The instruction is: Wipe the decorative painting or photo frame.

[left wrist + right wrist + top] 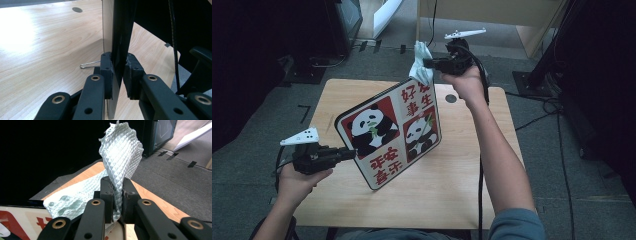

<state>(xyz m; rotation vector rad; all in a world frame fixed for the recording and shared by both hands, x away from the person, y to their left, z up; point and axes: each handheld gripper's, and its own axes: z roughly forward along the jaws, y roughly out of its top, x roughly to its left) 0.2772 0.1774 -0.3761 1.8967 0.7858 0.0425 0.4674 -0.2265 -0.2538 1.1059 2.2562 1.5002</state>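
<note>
one panda board [391, 135], one cloth [422, 64], two grippers, each clamped.

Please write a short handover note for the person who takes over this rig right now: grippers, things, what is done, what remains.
Left gripper: shut on the lower left edge of the panda board, holding it tilted up above the table.
Right gripper: shut on the pale quilted cloth, which lies on the board's top corner.
Done: board lifted and steadied, cloth brought to its face; damp spots show on the cloth in the right gripper view.
Left, as it seems: wipe the rest of the printed face, then lay the board down and release.
</note>
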